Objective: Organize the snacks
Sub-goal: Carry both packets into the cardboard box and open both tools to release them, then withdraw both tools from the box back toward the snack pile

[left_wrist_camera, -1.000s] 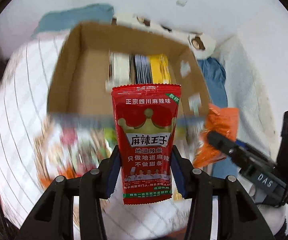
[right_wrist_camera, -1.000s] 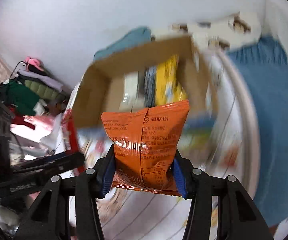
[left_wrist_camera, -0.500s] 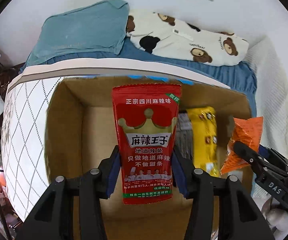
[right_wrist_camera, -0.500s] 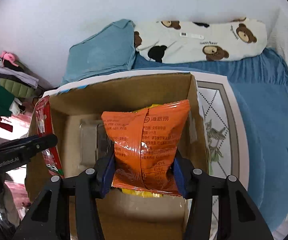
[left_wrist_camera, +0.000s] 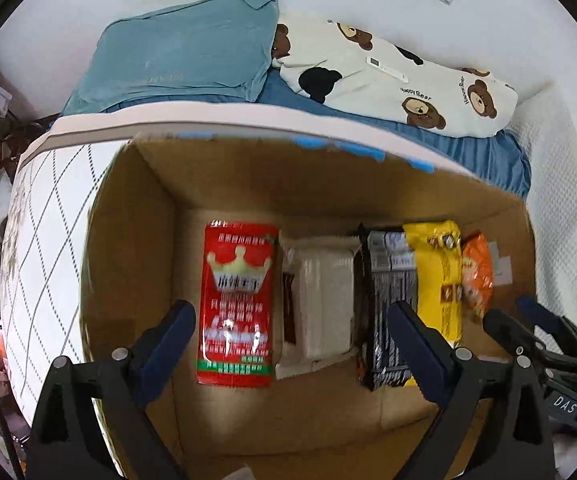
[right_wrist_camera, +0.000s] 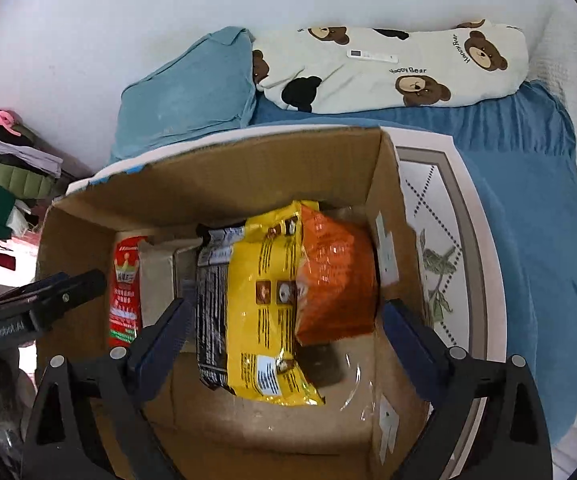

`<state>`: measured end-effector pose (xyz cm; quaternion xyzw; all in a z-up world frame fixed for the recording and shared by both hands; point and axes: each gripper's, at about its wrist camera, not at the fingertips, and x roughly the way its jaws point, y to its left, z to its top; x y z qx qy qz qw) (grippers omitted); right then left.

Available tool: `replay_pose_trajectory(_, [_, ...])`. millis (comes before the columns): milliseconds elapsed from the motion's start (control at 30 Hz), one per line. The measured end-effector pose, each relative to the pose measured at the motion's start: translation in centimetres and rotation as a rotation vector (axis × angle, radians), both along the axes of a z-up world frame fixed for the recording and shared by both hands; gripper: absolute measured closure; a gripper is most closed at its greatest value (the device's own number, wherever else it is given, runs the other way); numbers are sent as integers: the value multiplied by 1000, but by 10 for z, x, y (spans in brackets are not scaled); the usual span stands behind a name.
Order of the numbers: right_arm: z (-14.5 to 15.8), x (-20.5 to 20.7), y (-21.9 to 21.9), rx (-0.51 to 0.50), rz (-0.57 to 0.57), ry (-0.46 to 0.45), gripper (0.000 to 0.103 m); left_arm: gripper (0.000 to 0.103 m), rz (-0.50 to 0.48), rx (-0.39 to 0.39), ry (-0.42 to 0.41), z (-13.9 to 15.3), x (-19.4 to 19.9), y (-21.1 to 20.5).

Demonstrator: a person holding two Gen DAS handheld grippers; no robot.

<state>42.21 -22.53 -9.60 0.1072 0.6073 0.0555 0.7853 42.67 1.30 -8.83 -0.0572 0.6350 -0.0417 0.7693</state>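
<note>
An open cardboard box (left_wrist_camera: 128, 240) (right_wrist_camera: 248, 184) lies right below both grippers. My left gripper (left_wrist_camera: 290, 316) hangs over its left half, jaws opening wide. The red spicy-strip packet (left_wrist_camera: 236, 300) is loose under it, beside a white packet (left_wrist_camera: 324, 300), clear of the pads. My right gripper (right_wrist_camera: 287, 308) hangs over the right half, jaws opening too. The orange bag (right_wrist_camera: 336, 276) rests free against the yellow bag (right_wrist_camera: 264, 300) and the box's right wall. A black packet (right_wrist_camera: 210, 300) stands between the yellow bag and the white one.
The box sits on a white patterned board (right_wrist_camera: 440, 240) on a bed with a blue sheet (right_wrist_camera: 528, 200). Behind it lie a teal pillow (left_wrist_camera: 184, 64) and a bear-print pillow (left_wrist_camera: 388, 76). Piled clothes (right_wrist_camera: 8, 168) are at the left.
Both grippers came over the box and down, then opened. The red packet dropped from the left one and the orange bag from the right one into the box.
</note>
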Motion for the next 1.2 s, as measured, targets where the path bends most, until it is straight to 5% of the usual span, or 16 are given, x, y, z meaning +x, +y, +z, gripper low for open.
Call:
replay_pose_trajectory(400, [14, -50, 15, -71, 8, -66, 5, 5, 15, 73, -139, 20, -54, -3])
replay_pose_trajectory(800, [73, -123, 26, -112, 34, -235, 5, 5, 22, 83, -325, 76, -122, -5])
replay_pose_trajectory(1200, [123, -210, 34, -98, 32, -357, 5, 5, 24, 81, -413, 110, -202, -10])
